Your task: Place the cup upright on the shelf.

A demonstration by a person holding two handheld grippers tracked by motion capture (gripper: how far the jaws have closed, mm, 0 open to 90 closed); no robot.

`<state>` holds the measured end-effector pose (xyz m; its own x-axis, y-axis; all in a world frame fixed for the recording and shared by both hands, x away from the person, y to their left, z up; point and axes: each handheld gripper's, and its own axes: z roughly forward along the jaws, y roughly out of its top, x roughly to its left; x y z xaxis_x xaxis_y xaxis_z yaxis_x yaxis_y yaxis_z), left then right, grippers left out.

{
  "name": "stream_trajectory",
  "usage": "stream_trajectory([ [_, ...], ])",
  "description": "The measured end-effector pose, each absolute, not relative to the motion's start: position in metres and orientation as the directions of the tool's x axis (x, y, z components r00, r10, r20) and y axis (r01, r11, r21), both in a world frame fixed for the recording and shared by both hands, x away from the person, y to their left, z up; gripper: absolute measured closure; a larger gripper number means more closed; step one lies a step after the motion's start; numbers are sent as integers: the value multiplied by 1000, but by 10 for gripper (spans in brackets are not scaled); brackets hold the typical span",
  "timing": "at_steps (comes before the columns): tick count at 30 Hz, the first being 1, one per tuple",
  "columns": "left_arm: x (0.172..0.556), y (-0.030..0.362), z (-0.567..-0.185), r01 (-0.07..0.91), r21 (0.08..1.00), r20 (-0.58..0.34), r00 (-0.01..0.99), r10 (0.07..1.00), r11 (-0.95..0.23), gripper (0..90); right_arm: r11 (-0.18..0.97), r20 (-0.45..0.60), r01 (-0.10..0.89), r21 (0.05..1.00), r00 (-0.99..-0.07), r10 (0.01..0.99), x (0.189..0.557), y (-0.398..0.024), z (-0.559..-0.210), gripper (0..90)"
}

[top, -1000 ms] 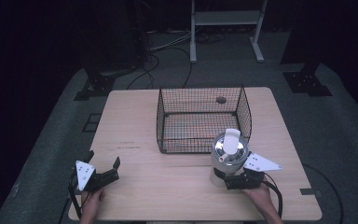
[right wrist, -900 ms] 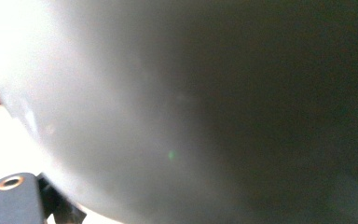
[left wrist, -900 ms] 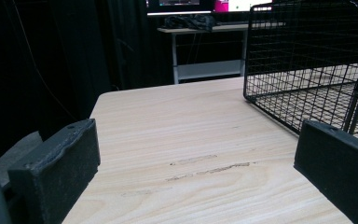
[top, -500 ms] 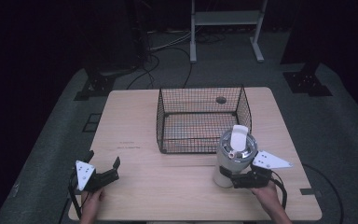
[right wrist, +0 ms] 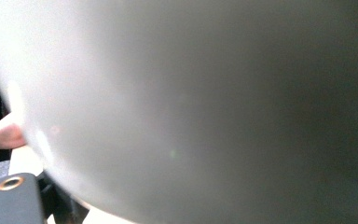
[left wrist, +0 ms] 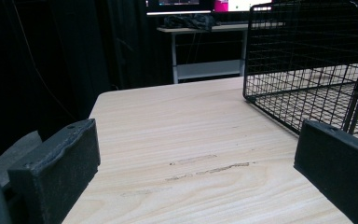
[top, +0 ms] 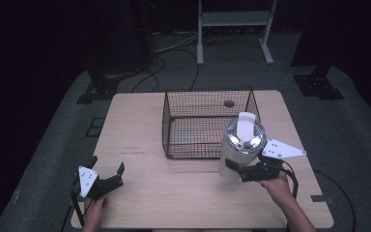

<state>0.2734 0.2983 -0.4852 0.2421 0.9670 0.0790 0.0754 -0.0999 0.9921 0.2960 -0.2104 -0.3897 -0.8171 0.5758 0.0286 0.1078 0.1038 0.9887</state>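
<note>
Jug gripped by the right gripper (top: 239, 171), lifted near the worktop's (top: 140, 121) right front, just before the basket (top: 205, 123).
Judged: keep it upright and clear the basket's front rim before lowering. The jug (top: 239, 145) is white-bodied, with a shiny lid and white handle. Left gripper (top: 107, 180) rests open at the front left.

One wire basket (top: 207, 123), one white jug (top: 240, 150), two tongs, one table (top: 135, 121).
</note>
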Motion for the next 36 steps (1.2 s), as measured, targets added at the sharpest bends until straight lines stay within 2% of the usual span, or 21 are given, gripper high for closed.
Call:
stream_trajectory([
  [12, 274, 299, -485, 80, 992, 79, 239, 968, -101, 0, 83, 31, 90, 992, -842, 539, 326, -199, -348, 95],
  [36, 274, 298, -485, 75, 992, 81, 245, 966, -102, 0, 96, 4, 62, 993, -862, 507, 393, -161, -312, 94],
])
